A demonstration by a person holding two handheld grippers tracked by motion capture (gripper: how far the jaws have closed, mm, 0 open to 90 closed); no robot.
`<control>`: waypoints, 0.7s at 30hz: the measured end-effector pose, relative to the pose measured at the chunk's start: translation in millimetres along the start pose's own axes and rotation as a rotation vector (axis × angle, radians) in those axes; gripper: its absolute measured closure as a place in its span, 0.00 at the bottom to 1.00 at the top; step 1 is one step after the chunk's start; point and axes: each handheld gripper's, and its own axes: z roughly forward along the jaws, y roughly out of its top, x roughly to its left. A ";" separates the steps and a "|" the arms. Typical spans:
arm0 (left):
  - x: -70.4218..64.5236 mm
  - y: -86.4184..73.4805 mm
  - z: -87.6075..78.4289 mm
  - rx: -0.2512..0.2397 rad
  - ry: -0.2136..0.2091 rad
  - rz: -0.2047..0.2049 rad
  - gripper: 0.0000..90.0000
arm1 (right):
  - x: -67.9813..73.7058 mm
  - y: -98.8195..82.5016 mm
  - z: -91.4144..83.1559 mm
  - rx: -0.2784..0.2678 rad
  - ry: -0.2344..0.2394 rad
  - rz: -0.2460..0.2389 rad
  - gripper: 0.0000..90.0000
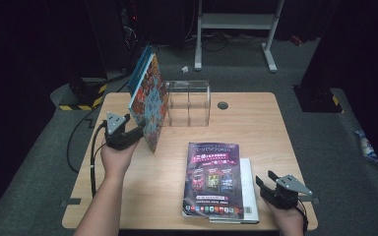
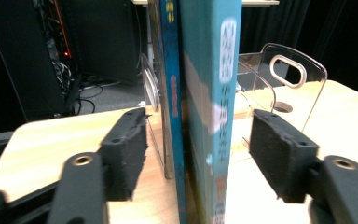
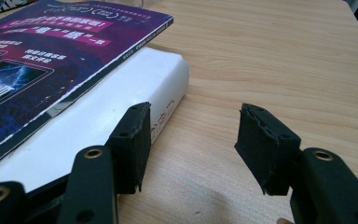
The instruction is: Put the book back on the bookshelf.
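Dark room, grey carpet floor (image 1: 285,78), white metal stand (image 1: 236,22) behind.

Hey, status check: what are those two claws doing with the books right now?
Left gripper open, pads off the two upright books. Right gripper open, empty, beside the white book. Clear rack right behind the books.

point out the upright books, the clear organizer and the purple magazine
upright books (image 1: 149,101), high view, on the patterned front cover
clear organizer (image 1: 189,104), high view, on its front wall
purple magazine (image 1: 212,179), high view, on the middle of its cover
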 end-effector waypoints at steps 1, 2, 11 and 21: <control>0.2 -1.6 -0.8 0.001 -0.001 -0.001 0.35 | -0.1 0.0 0.0 -0.002 0.000 -0.002 0.49; 0.5 -3.0 -2.2 0.006 -0.005 -0.002 0.32 | 0.3 -0.1 -0.1 -0.002 -0.001 0.001 0.49; 0.6 -22.6 -14.2 0.038 -0.038 -0.016 0.27 | 0.4 0.1 0.4 0.002 -0.001 -0.004 0.49; -4.7 -51.0 -27.6 0.085 -0.063 -0.004 0.19 | 0.4 0.4 1.1 0.012 0.000 0.000 0.49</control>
